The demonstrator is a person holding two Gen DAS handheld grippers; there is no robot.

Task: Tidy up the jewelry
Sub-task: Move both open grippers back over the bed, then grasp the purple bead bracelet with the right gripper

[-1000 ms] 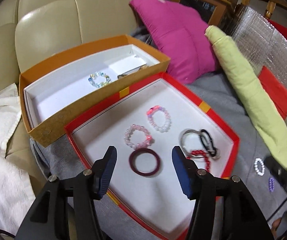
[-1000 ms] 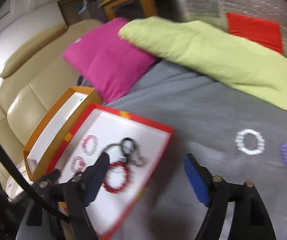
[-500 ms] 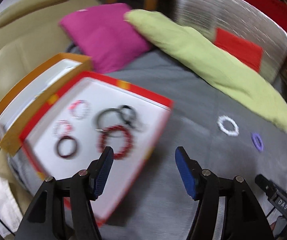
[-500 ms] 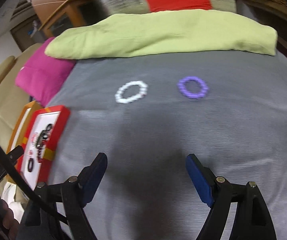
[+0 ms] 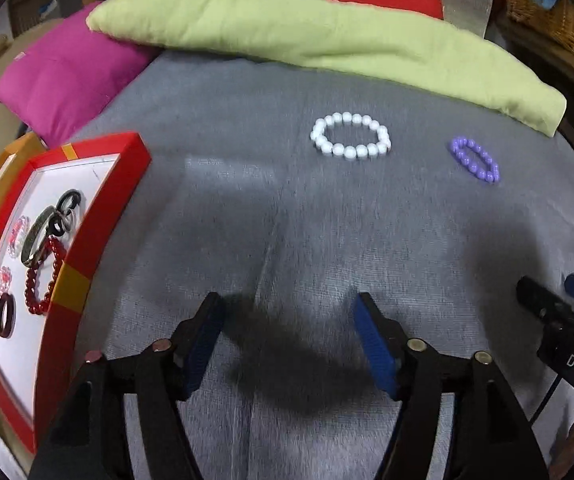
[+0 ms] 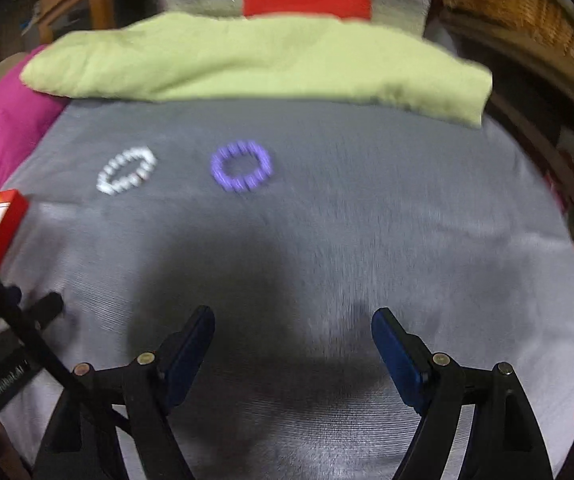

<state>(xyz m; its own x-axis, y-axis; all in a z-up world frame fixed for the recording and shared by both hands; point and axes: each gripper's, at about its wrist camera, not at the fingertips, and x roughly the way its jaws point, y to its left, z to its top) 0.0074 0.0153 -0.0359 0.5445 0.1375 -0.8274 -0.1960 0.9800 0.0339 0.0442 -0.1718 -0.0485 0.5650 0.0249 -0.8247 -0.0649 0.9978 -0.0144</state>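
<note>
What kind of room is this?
Probably a home living room: a pink cushion and a green pillow lie around a grey cloth, with a wicker basket behind.

A white bead bracelet (image 5: 350,136) lies flat on the grey cloth, ahead of the left claw (image 5: 287,330); a smaller purple bead bracelet (image 5: 475,159) lies flat, ahead to its right.

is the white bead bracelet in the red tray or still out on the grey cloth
Out. The white bead bracelet lies flat on the grey cloth, well apart from the red tray, beside the purple bracelet.
</note>
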